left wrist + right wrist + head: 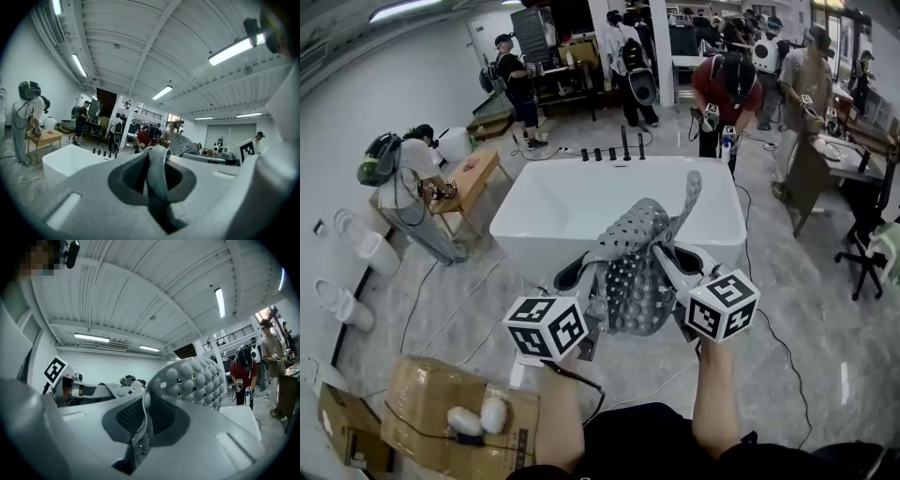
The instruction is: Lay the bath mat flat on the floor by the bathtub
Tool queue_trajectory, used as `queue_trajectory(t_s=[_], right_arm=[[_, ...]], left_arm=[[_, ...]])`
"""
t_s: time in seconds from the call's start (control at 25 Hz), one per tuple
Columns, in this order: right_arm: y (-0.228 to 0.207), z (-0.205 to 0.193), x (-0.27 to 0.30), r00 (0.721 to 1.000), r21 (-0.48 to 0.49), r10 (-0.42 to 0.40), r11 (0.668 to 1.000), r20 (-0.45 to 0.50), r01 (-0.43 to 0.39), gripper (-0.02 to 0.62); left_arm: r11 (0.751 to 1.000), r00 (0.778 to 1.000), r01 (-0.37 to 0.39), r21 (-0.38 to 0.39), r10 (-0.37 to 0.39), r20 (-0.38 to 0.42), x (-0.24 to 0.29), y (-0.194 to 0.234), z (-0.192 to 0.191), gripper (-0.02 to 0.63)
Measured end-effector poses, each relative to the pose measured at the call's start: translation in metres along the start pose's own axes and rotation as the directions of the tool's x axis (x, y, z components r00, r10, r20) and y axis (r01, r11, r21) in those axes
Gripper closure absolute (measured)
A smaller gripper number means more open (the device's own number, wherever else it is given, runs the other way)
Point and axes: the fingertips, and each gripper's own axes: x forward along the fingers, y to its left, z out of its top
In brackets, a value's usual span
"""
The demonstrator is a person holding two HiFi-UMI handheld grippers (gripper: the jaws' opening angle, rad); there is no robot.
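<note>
Marbled grey floor [806, 309] by white rectangular bathtub [553, 202] bare; grey studded rubber bath mat [635, 267] crumpled above tub's near rim, left gripper [574, 278] and right gripper [673, 265] both clamped on it, laying still to do.

Grey bath mat [637, 239] (dotted with round bumps), white bathtub [572, 202], marbled grey floor [806, 305]

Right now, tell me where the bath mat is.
In the head view's centre, the bath mat hangs bunched in the air, clamped between the left gripper and right gripper, just before the white bathtub's near wall.
</note>
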Motion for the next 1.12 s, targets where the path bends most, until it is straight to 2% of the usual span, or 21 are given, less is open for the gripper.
queue_trajectory(t_s=[0.24,0.64,0.92,1.12], right_arm=[[-0.010,-0.003,-0.019,1.000,0.039,0.009,0.999,0.008,-0.009,0.577],[-0.022,-0.011,-0.034,1.000,0.057,0.006,0.998,-0.004,-0.005,0.577],[-0.026,-0.011,-0.032,1.000,0.057,0.002,0.998,-0.004,-0.002,0.575],[-0.030,-0.014,-0.013,1.000,0.051,-0.025,0.998,-0.019,0.026,0.575]], left_arm=[[0.999,1.000,-0.005,-0.031,0.005,0.000,0.002,-0.011,-0.011,0.586],[0.999,1.000,-0.003,-0.039,0.003,-0.007,0.005,-0.025,-0.023,0.586],[0.999,1.000,0.004,-0.037,-0.004,-0.006,0.009,-0.020,-0.022,0.586],[0.998,1.000,0.028,-0.052,-0.028,-0.013,0.019,0.002,-0.022,0.586]])
